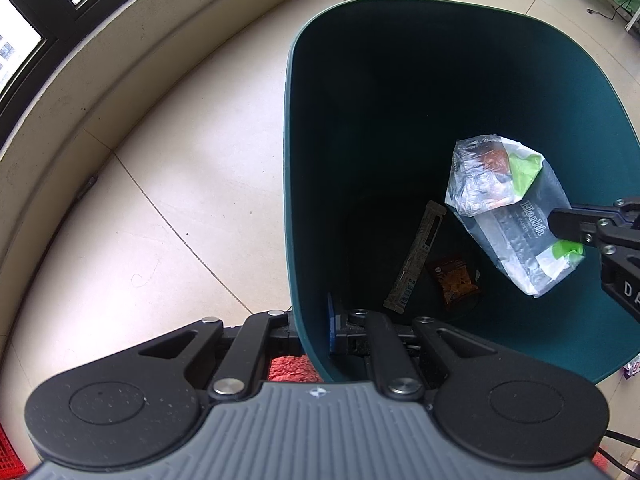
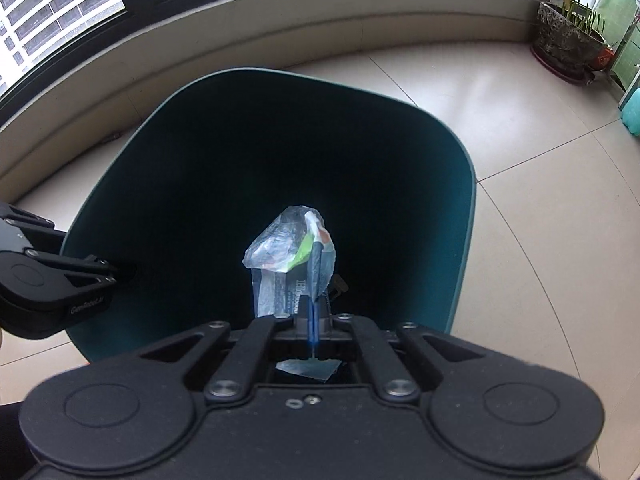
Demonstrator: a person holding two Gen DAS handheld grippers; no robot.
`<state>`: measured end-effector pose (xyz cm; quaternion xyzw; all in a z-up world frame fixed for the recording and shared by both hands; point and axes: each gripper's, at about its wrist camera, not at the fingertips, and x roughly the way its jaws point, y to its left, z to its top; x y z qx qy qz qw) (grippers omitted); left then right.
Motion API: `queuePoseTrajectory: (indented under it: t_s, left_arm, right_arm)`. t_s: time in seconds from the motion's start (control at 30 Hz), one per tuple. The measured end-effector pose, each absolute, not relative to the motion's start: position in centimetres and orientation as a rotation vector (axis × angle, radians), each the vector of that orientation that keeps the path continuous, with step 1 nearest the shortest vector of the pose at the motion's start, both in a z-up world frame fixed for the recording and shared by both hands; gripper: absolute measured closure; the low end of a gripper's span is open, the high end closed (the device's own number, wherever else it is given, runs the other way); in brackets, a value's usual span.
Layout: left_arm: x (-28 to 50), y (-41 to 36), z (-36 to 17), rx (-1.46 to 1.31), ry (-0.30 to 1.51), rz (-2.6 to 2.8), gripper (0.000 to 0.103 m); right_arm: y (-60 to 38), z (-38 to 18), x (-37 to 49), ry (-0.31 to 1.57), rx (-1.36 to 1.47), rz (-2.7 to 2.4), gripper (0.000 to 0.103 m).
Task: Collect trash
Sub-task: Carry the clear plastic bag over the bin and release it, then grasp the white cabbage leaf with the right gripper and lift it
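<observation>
A dark teal trash bin (image 1: 304, 160) stands on the tiled floor, seen also in the right wrist view (image 2: 460, 216). My left gripper (image 1: 316, 330) is shut on the bin's near rim, one finger inside and one outside. My right gripper (image 2: 314, 312) is shut on a crumpled clear plastic wrapper (image 2: 288, 252) with green and black print and holds it over the bin's opening. The wrapper (image 1: 504, 200) and the right gripper (image 1: 568, 224) show at the right in the left wrist view. A long paper strip (image 1: 416, 256) and a brown snack packet (image 1: 454, 280) lie at the bin's bottom.
A low curved wall (image 2: 280, 28) under windows runs behind the bin. A potted plant (image 2: 568, 36) stands at the far right. A red textured thing (image 1: 294, 368) lies on the floor under my left gripper. A small wrapper (image 1: 632, 368) lies by the bin.
</observation>
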<state>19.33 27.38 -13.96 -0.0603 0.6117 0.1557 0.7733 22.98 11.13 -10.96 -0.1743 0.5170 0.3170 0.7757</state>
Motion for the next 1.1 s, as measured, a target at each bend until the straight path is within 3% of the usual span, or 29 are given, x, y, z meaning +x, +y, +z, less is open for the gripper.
queuePoseTrajectory:
  t_s: [0.07,0.2,0.47,0.53,0.8,0.93,1.1]
  left_arm:
    - [19.3,27.5,-14.1,-0.135,1.33,0.336,0.094]
    - [19.4,27.7,-14.0,-0.14,1.333,0.335,0.094]
    - [19.2,27.5,-13.4,-0.135,1.315,0.349,0.094]
    - [19.1,27.4,-13.5,-0.132,1.314,0.351,0.094]
    - [19.0,27.2,-13.6,-0.125,1.316,0.358,0.094]
    - [19.1,27.2,-13.5,-0.126,1.318,0.362,0.094]
    - [19.2,27.1,-13.6,-0.121,1.318,0.362,0.094]
  right_arm:
    - [11.4,-11.7,23.3,1.124,-0.368,0.674,0.103]
    - [10.8,-11.7,23.7,1.135,-0.377,0.691,0.087]
    - [7.4,-8.0,23.1,1.085,-0.306,0.753,0.084]
    - [5.9,-6.2,22.2,1.06,-0.294,0.784,0.076]
    - [-2.5,-2.5,18.1,1.021,-0.319,0.786,0.067]
    - [-4.6,-4.1,16.0,1.058,-0.373,0.774,0.059]
    - [-5.4,-9.5,13.6,1.142,-0.434,0.813,0.057]
